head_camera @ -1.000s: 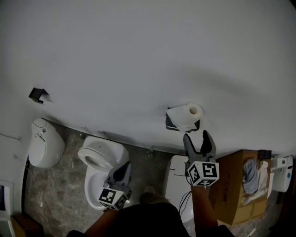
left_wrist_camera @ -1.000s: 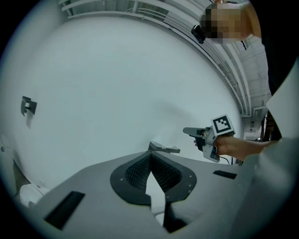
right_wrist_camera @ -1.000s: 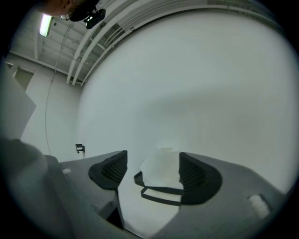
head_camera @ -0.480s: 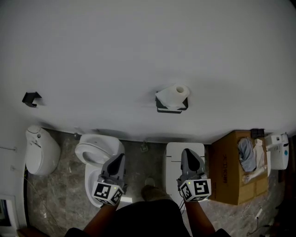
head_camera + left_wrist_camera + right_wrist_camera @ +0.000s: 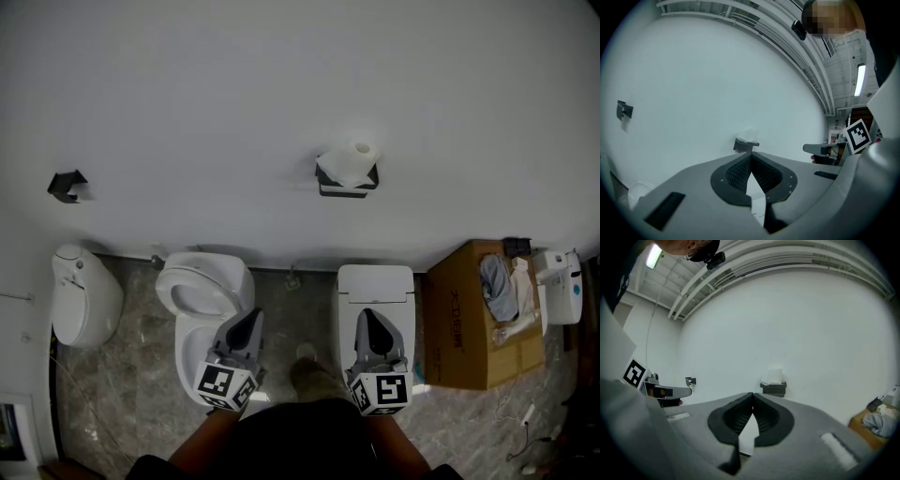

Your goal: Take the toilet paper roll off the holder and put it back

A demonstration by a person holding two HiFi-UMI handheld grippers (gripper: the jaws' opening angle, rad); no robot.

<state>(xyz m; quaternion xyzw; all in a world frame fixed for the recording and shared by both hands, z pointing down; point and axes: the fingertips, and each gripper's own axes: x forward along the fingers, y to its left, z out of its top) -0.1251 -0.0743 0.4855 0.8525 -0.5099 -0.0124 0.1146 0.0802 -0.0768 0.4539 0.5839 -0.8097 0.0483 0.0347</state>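
The toilet paper roll sits on the holder. The left gripper and right gripper (its jaws just closed) have jaws together, empty.

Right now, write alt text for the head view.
A white toilet paper roll sits on a black wall holder on a white wall. Below, the left gripper and right gripper, jaws shut and empty, the right's just closed, hover above a white open toilet and a white lidded toilet.
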